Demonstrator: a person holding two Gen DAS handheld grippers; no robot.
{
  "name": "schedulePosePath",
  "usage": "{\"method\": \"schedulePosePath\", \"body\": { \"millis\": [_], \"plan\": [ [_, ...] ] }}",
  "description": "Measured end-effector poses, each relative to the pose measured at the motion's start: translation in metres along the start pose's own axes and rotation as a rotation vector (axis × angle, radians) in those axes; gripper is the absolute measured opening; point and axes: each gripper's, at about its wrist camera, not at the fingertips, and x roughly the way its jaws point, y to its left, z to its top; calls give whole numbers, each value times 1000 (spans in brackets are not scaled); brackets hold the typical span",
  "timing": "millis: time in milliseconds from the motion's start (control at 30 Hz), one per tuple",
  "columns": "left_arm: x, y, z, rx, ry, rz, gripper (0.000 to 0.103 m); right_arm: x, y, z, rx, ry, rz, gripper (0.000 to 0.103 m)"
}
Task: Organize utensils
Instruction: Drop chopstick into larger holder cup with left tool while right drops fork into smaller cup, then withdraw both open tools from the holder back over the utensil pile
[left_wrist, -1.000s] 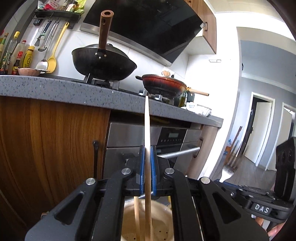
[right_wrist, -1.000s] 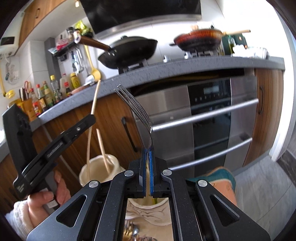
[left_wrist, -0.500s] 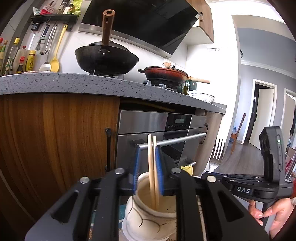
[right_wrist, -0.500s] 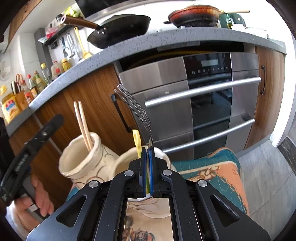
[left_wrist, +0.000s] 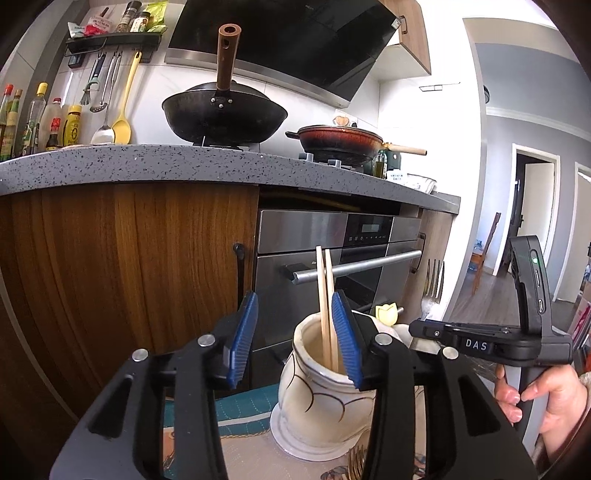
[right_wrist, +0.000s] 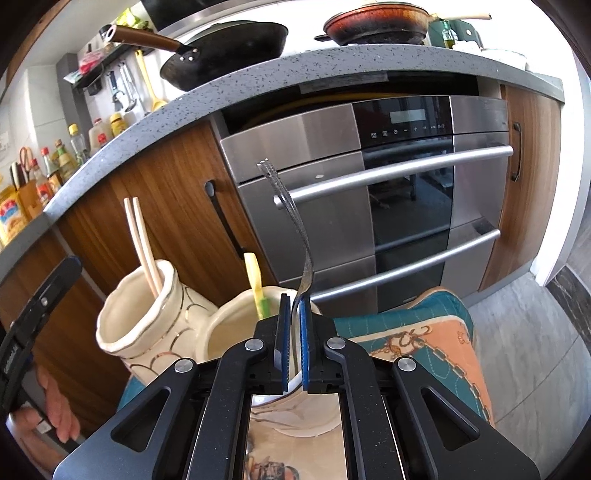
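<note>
Two wooden chopsticks (left_wrist: 325, 302) stand in a cream ceramic vase (left_wrist: 317, 398) with gold lines; they also show in the right wrist view (right_wrist: 142, 247) in that vase (right_wrist: 136, 325). My left gripper (left_wrist: 293, 332) is open, its jaws wide apart beside the chopsticks. My right gripper (right_wrist: 292, 332) holds a metal fork (right_wrist: 291, 221) upright by its handle, jaws slightly parted, above a second cream vase (right_wrist: 229, 332) that holds a yellow utensil (right_wrist: 255, 280). The fork (left_wrist: 432, 288) also shows in the left wrist view.
Both vases stand on a patterned teal and orange cloth (right_wrist: 424, 332). Behind are a steel oven (right_wrist: 369, 184), wooden cabinets (left_wrist: 129, 266) and a grey countertop (left_wrist: 147, 162) with a black wok (left_wrist: 221, 114) and a red pan (left_wrist: 340, 142).
My left gripper opened, released the chopstick into the vase beside the other one and drew back. My right gripper lowered the fork toward the second vase and its jaws parted slightly.
</note>
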Motion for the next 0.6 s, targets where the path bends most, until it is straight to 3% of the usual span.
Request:
{"method": "schedulePosePath", "body": {
  "millis": [200, 367, 433, 467, 600],
  "plan": [
    [-4, 3, -4, 0, 24, 14, 43, -8, 6, -2, -19, -14, -16, 26],
    [-10, 8, -4, -6, 44, 34, 44, -23, 2, -2, -1, -37, -20, 36],
    [-14, 10, -5, -14, 51, 36, 54, -32, -2, -3, 18, -49, -16, 47],
    [-16, 11, -5, -15, 53, 40, 63, -36, -4, -5, 28, -55, -16, 50],
    [-26, 9, -11, 6, 72, 50, 77, -55, -11, -15, 55, -69, -16, 62]
  ]
}}
